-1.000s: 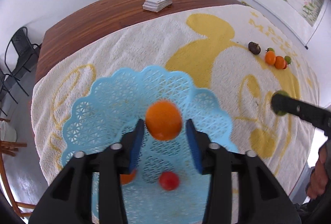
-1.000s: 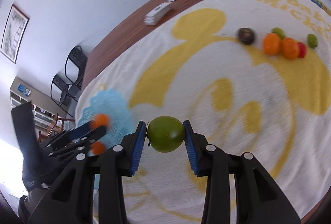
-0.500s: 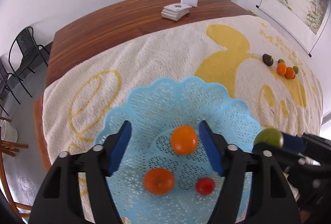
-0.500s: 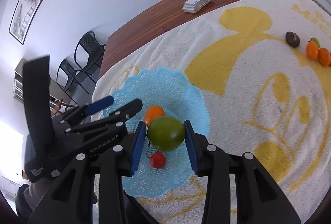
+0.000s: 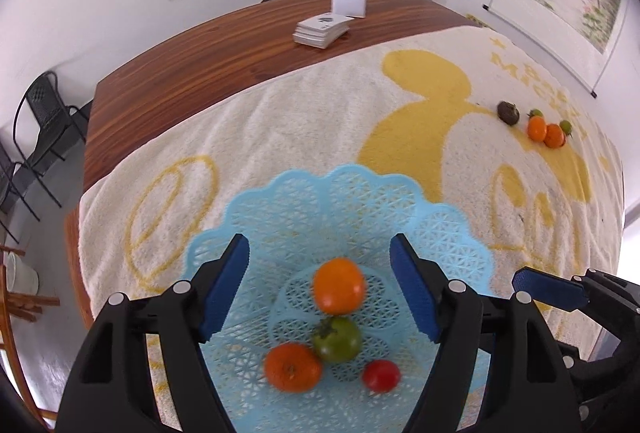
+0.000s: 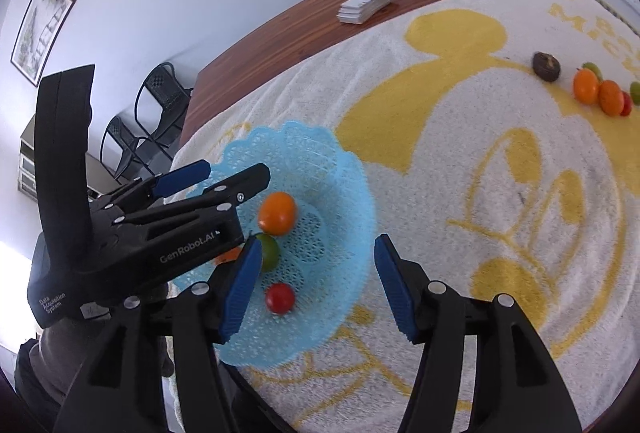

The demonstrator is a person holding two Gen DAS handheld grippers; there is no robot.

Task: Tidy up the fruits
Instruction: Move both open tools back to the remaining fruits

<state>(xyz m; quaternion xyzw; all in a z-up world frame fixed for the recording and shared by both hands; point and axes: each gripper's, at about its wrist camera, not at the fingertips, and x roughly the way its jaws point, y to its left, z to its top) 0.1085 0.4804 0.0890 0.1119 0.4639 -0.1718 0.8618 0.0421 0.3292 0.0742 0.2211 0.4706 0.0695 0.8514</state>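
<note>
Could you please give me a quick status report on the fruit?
Both tongs open, left, right. Four fruits in blue basket. Six remain on towel. Nothing blocking.

— The right gripper (image 6: 314, 285) lets go: its jaws, clamped on the green fruit (image 5: 337, 339) half a second ago, now stand wide apart and empty.

— And that fruit sits in the blue basket (image 5: 320, 193), touching the two oranges there.

— The upper orange (image 5: 339, 286), pinched by the left gripper (image 5: 320, 291) a second ago, now lies loose on the mesh.

— Yes, the left jaws have spread wider, and four fruits fill the basket where only two lay a second ago.
</note>
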